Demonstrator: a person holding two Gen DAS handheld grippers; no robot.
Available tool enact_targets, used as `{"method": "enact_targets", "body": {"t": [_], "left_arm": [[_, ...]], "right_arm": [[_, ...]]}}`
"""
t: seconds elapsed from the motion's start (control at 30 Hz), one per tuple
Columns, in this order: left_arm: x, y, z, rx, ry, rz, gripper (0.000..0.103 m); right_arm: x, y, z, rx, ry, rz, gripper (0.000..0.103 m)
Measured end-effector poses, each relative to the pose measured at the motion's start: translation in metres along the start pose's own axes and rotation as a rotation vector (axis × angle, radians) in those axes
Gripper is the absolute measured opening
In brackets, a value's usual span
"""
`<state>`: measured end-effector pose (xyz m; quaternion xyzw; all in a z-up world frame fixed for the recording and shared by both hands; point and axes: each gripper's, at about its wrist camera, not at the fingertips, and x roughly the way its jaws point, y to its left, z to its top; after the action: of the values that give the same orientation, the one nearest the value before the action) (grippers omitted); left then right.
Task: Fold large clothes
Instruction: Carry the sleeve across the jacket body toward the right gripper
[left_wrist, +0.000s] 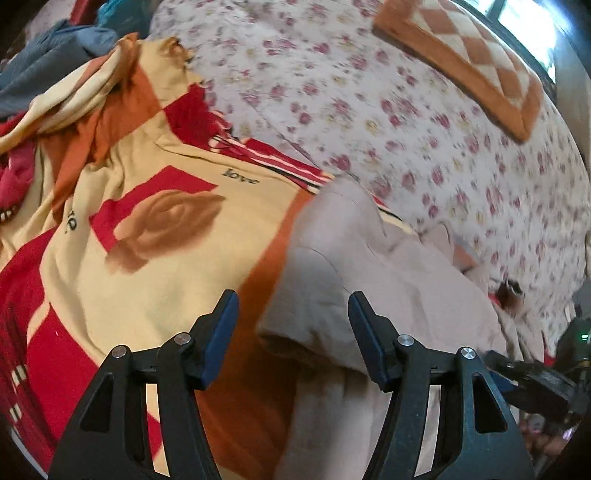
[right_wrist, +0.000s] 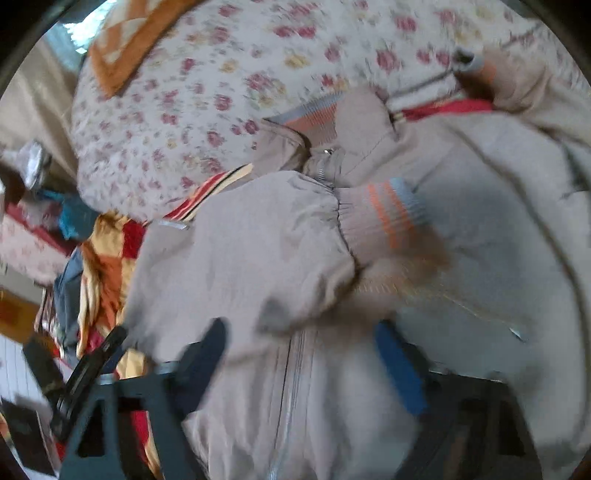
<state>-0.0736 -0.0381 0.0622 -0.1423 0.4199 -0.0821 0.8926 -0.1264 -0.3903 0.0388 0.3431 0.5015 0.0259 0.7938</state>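
Observation:
A beige zip-up jacket (right_wrist: 461, 258) lies on the bed, one sleeve folded across its front, its ribbed cuff (right_wrist: 388, 218) striped orange and blue. The zipper (right_wrist: 291, 398) runs down the middle. My right gripper (right_wrist: 299, 332) is open just above the jacket's front, blurred by motion. In the left wrist view the jacket's edge (left_wrist: 354, 258) lies over a yellow and red blanket (left_wrist: 147, 221). My left gripper (left_wrist: 293, 306) is open and empty above that edge. The right gripper's body (left_wrist: 532, 376) shows at the right there.
A floral bedsheet (left_wrist: 369, 92) covers the bed. An orange checked pillow (left_wrist: 461, 62) lies at the far end. Blue-grey clothes (left_wrist: 55, 55) are piled at the blanket's far left. Clutter (right_wrist: 33, 206) stands beside the bed at the left of the right wrist view.

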Motion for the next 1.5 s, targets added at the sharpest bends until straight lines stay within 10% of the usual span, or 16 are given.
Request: {"method": "enact_targets", "body": {"t": [0.07,0.23,0.4,0.73,0.87,1.2,1.37,1.5], "left_arm": [[0.003,0.007,0.001,-0.013,0.006,0.019,0.061],[0.000,0.020,0.007,-0.095,-0.004,-0.004,0.061],[-0.008,0.020,0.007,-0.114,-0.058,-0.009,0.061],[-0.001,-0.042,-0.011,0.131,-0.049,-0.047,0.062],[0.012,-0.060,-0.020,0.228,0.008,-0.051,0.062],[0.033,-0.039,-0.018,0.188,0.094,0.030,0.062],[0.043,-0.038,-0.022,0.196,0.129,0.051,0.062],[0.029,-0.029,-0.019,0.177,0.106,0.048,0.062]], "right_arm": [[0.012,0.000,0.009,-0.007,-0.026,-0.014,0.037],[-0.021,0.006,0.025,-0.088,-0.130,-0.032,0.019],[-0.082,-0.023,0.026,-0.107,-0.288,-0.190,0.019],[-0.061,-0.068,0.023,-0.020,-0.158,-0.199,0.020],[-0.063,-0.082,0.021,0.055,-0.139,-0.170,0.055],[-0.061,-0.074,0.037,0.036,-0.235,-0.198,0.042],[-0.045,-0.062,0.043,-0.166,-0.238,-0.484,0.040],[-0.054,-0.087,0.037,-0.044,-0.181,-0.396,0.050]]}}
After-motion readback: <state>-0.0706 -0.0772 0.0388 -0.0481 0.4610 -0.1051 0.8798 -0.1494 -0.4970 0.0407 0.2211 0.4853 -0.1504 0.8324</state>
